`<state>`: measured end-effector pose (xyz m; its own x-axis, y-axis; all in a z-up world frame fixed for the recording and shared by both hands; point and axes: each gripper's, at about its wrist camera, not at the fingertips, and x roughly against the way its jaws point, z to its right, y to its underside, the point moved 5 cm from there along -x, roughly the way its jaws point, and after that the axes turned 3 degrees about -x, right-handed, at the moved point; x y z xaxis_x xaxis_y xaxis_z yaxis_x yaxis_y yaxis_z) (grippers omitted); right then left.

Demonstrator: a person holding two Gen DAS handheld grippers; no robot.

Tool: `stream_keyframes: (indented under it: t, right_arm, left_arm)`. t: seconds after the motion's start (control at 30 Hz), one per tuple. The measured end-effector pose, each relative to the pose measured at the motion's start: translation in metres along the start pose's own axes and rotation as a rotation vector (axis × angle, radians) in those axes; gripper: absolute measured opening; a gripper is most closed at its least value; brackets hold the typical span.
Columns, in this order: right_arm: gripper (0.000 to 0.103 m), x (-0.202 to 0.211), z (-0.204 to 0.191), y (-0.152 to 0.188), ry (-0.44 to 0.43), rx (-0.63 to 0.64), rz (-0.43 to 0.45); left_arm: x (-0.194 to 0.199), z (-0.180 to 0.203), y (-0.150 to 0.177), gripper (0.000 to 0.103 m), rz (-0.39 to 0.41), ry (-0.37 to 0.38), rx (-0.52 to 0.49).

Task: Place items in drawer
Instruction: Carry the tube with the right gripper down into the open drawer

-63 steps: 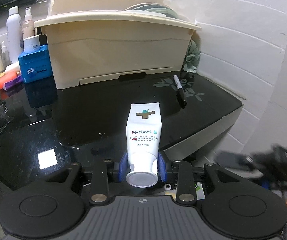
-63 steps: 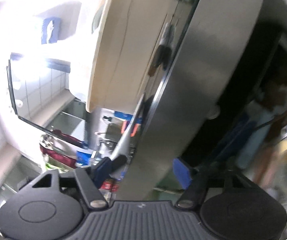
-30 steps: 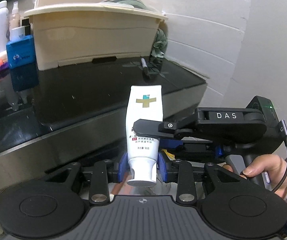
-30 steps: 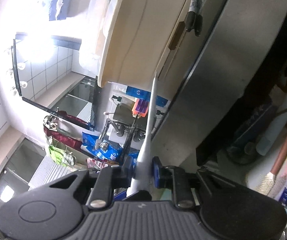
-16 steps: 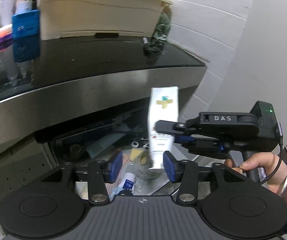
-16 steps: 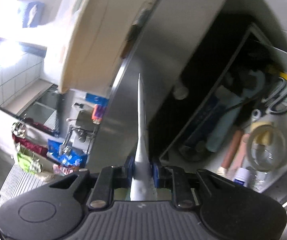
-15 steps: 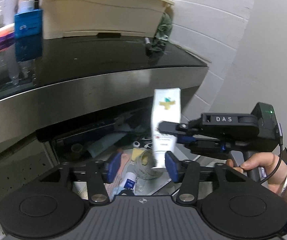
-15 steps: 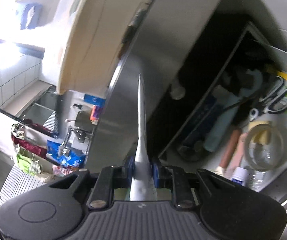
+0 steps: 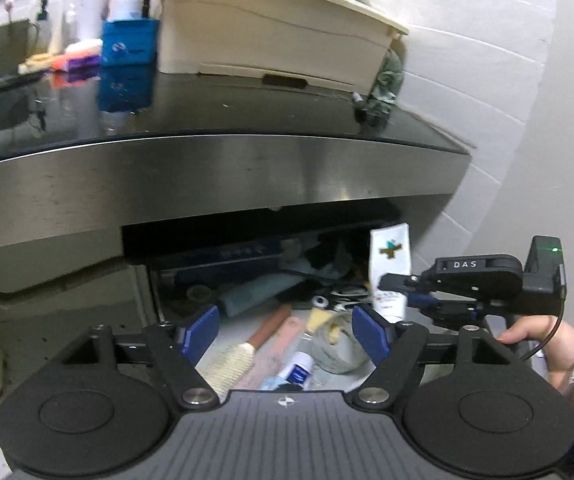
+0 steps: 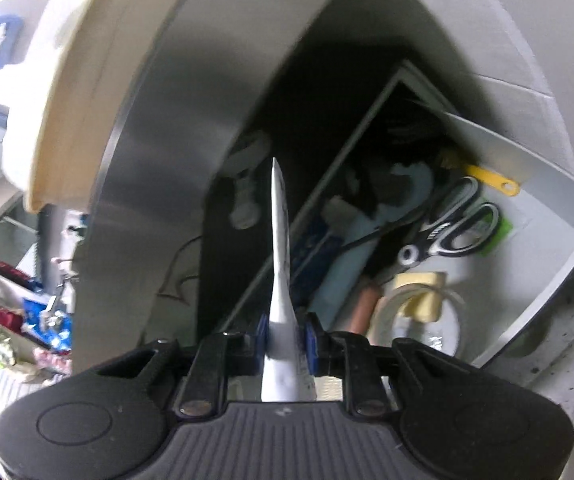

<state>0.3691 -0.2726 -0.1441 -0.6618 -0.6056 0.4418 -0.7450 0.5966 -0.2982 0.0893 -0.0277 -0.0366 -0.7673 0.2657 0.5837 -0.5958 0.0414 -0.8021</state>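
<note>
The white tube with a teal and gold cross (image 9: 389,264) is held upright over the open drawer (image 10: 559,216). My right gripper (image 10: 285,340) is shut on the tube's lower part; the tube shows edge-on in the right wrist view (image 10: 281,248). In the left wrist view the right gripper (image 9: 403,290) comes in from the right, held by a hand. My left gripper (image 9: 285,330) is open and empty, its blue pads spread wide in front of the drawer. A black marker (image 9: 359,106) lies on the dark countertop.
The drawer holds scissors (image 10: 447,228), a tape roll (image 10: 423,320), a brush (image 9: 239,356), a small bottle (image 9: 297,368) and other clutter. Above is the steel-fronted counter (image 9: 207,176) with a beige bin (image 9: 271,40) and a blue box (image 9: 129,42). A white tiled wall (image 9: 487,80) is at right.
My left gripper let go of the tube and opened wide. The right gripper took hold of the tube and carried it down and right, over the open drawer.
</note>
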Motion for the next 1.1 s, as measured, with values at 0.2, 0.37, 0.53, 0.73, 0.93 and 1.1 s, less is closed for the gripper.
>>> stream_keyframes:
  t: [0.2,0.37,0.53,0.73,0.93,1.1]
  right_arm:
    - [0.018,-0.017,0.020,-0.008,0.061,-0.022,-0.031]
    - [0.018,-0.028,0.020,-0.021,0.160,0.095,-0.056]
    - [0.018,-0.043,0.026,-0.038,0.331,0.250,-0.104]
    - [0.018,-0.064,0.032,-0.051,0.539,0.491,-0.202]
    - [0.018,-0.089,0.037,-0.055,0.718,0.715,-0.331]
    - [0.017,-0.108,0.045,-0.051,0.856,0.873,-0.456]
  left_arm:
    - [-0.002,0.001,0.010,0.094,0.002,-0.115,0.043]
    - [0.000,0.003,0.021,0.096,0.021,-0.119,0.049]
    - [-0.002,0.014,0.032,0.095,0.002,-0.133,-0.071]
    - [-0.006,0.014,0.047,0.095,-0.051,-0.080,-0.029]
    - [-0.005,0.020,0.053,0.095,-0.067,-0.134,-0.087]
    - [-0.007,0.018,0.055,0.096,-0.102,-0.105,-0.078]
